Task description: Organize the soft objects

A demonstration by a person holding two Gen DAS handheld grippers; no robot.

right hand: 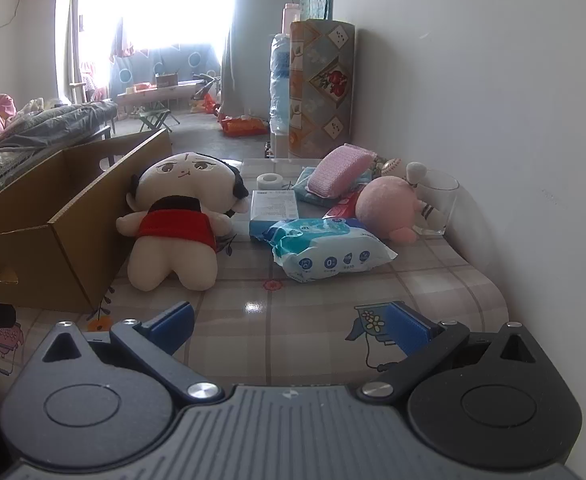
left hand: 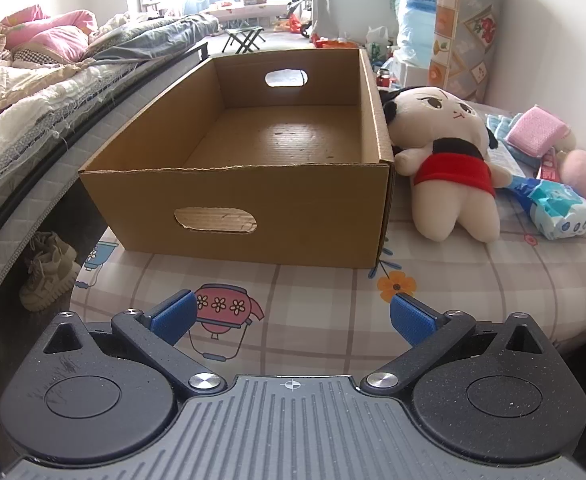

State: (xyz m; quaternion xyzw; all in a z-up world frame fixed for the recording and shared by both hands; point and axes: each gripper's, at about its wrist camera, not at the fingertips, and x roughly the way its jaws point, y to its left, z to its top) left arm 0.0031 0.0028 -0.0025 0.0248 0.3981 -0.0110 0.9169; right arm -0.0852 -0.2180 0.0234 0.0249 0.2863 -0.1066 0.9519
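**A:** Where's the doll from where I'm sitting?

**B:** On my left feed, the cream plush doll with black hair and a red skirt (left hand: 449, 152) lies ahead and to the right of the left gripper (left hand: 293, 318), well apart from it. It's touching the right wall of the open brown cardboard box (left hand: 237, 196) on the checked worktop (left hand: 333, 320).

**A:** And its heading?

**B:** Face up, long axis running away from me, head at the far end, legs pointing back toward both grippers.

**A:** My right gripper (right hand: 291, 326) sees it ahead and left, with the blue-and-white wipes pack (right hand: 329, 250) and round pink plush toy (right hand: 389, 208) to its right.

**B:** Both grippers are spread wide and holding nothing
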